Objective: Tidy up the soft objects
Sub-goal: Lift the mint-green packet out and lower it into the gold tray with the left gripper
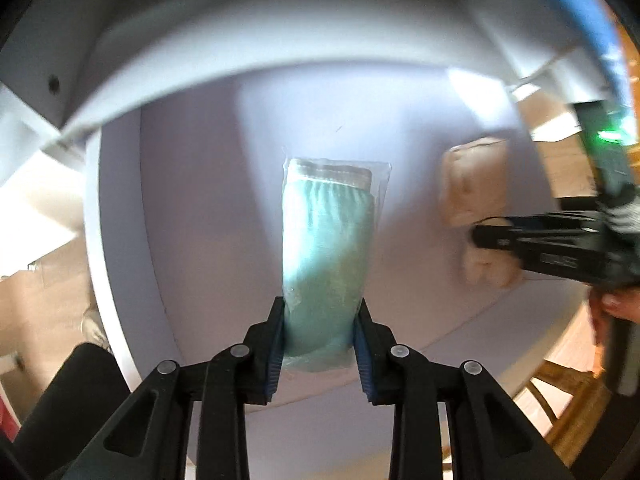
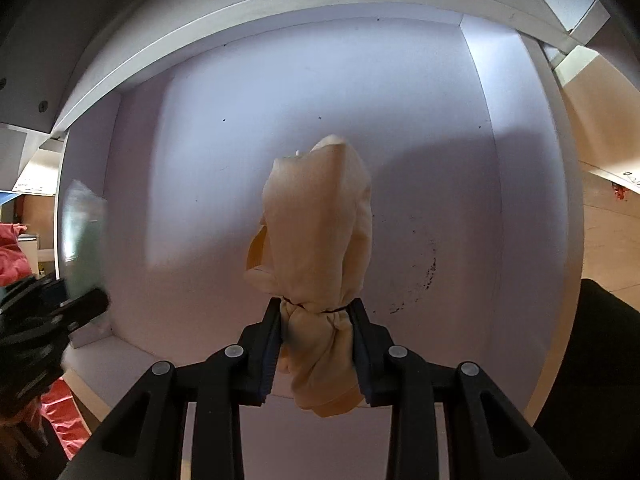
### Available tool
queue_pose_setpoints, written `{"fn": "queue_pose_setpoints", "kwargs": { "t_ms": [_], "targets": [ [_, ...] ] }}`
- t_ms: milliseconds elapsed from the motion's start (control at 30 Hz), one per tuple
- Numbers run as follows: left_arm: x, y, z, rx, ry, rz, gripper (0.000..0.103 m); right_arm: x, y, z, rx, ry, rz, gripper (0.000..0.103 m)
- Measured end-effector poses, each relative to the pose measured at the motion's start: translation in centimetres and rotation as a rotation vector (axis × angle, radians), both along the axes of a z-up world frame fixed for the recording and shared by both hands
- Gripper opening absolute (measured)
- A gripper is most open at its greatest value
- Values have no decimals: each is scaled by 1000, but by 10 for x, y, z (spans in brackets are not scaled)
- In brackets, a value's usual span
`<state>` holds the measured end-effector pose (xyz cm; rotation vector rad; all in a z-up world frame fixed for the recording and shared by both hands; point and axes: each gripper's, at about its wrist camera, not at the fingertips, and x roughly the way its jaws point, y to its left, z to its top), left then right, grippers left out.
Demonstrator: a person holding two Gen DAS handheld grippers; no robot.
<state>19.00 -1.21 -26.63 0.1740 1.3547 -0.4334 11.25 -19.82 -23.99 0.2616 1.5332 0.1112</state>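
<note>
A mint-green folded cloth in a clear plastic bag (image 1: 326, 248) hangs over a white drawer floor (image 1: 208, 168), and my left gripper (image 1: 320, 322) is shut on its near end. In the right wrist view a cream cloth bundle tied with a black band (image 2: 318, 224) is pinched at the band by my right gripper (image 2: 316, 320), which is shut on it. The same cream bundle (image 1: 474, 184) shows blurred at the right of the left wrist view, with the right gripper's black fingers (image 1: 504, 238) on it. The bagged green cloth (image 2: 82, 236) appears blurred at the left edge of the right wrist view.
The white drawer has raised walls at the back (image 2: 240, 20) and right (image 2: 516, 160), with dark specks on its floor (image 2: 420, 276). Red fabric (image 2: 12, 252) lies outside at the left. A wooden chair (image 1: 568, 396) and floor (image 1: 44, 280) are below. A blue cable (image 1: 576, 8) runs at top right.
</note>
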Motion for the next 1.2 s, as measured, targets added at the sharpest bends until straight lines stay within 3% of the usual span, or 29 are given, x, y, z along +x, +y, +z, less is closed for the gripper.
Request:
{"fn": "queue_pose_setpoints", "kwargs": {
  "t_ms": [33, 133, 433, 567, 733, 967, 1067, 1100, 1200],
  "targets": [
    [-3, 3, 19, -3, -26, -25, 31, 8, 8, 12, 2, -2, -4, 32],
    [-15, 0, 59, -33, -98, -93, 31, 13, 14, 8, 11, -4, -21, 31],
    [-45, 7, 161, -193, -248, -177, 31, 23, 3, -22, 52, 22, -76, 31],
    [-46, 7, 208, -259, -321, -178, 31, 25, -2, -28, 89, 32, -111, 31],
    [-19, 1, 263, -325, -404, -126, 31, 30, -9, -22, 118, 19, -117, 31],
    [34, -18, 297, -272, -523, -59, 31, 28, -17, -15, 145, 15, -129, 31],
    [62, -23, 296, -236, -524, -24, 31, 27, -25, -22, 156, 16, -134, 31],
    [71, -24, 294, -220, -514, -11, 31, 20, -34, -41, 160, 15, -136, 31],
    [98, -23, 280, -181, -464, 43, 31, 18, -41, -49, 173, 15, -144, 31]
  ]
}}
